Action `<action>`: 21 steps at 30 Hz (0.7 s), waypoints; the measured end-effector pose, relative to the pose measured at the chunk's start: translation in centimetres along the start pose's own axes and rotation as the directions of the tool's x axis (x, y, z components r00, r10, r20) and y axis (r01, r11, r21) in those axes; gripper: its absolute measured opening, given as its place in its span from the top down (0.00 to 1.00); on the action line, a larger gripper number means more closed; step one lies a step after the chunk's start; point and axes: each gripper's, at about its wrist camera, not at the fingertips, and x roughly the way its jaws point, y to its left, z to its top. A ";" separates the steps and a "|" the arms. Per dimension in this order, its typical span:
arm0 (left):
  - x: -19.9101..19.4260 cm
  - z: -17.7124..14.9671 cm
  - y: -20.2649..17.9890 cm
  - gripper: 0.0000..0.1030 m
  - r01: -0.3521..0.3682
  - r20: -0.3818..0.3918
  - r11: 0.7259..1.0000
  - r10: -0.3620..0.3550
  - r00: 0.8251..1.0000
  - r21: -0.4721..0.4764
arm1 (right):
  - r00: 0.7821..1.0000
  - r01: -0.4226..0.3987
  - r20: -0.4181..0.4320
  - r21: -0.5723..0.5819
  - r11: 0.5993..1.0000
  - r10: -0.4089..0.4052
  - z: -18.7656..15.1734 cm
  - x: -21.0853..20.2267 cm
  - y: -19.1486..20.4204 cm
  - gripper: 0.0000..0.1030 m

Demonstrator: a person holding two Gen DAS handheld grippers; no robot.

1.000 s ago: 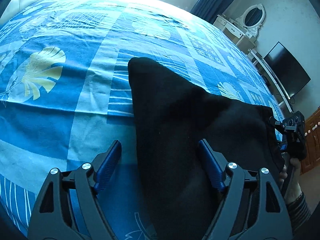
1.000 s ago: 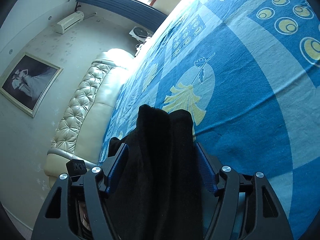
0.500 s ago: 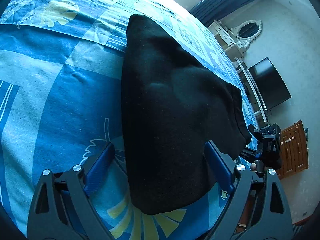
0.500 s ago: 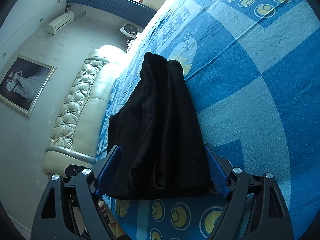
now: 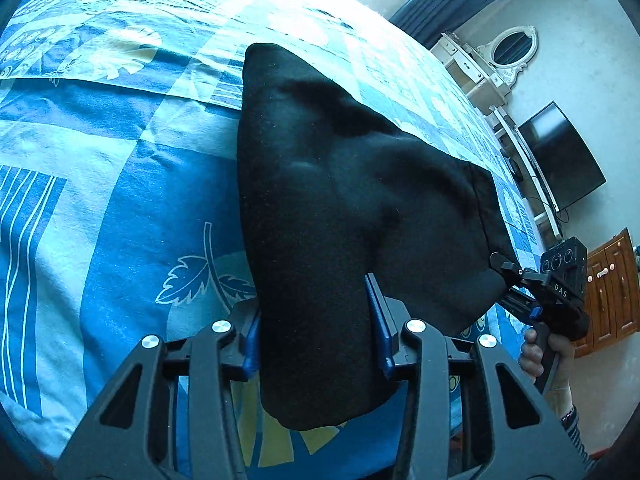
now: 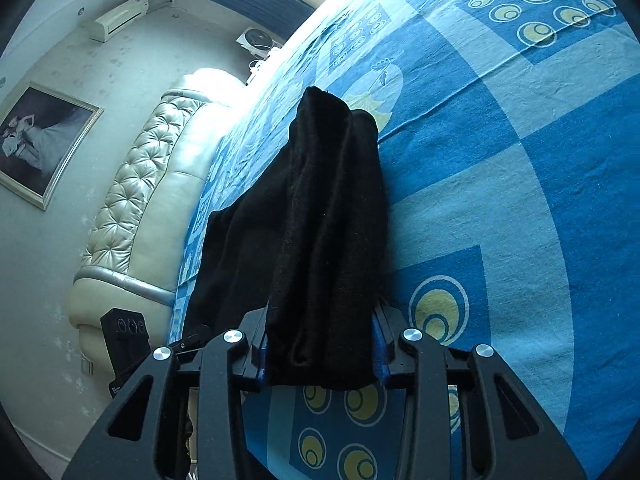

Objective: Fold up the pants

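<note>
- Black pants (image 5: pixel 340 200), folded into a thick bundle, lie on the blue patterned bedspread (image 5: pixel 120 200) near the bed's edge; the far end tapers to a rounded tip.
- Left gripper (image 5: pixel 316 344): jaws closing, blue pads against both sides of the bundle's near end, cloth between them.
- Right gripper (image 6: pixel 320 356): jaws closing likewise on the other near corner, cloth bunched between the pads.
- Person's hand (image 5: pixel 548 354) grips the right tool's handle at the bedside.
- Surroundings: tufted cream headboard (image 6: pixel 132 200), framed picture (image 6: pixel 40 140), television (image 5: pixel 560 152), white vanity mirror (image 5: pixel 512 50).
</note>
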 end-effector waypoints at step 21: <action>1.0 -1.5 1.1 0.50 0.005 0.017 0.999 -0.006 1.000 0.031 | 1.000 -0.020 -0.012 0.055 0.998 0.021 -1.5 0.2 -2.6 0.58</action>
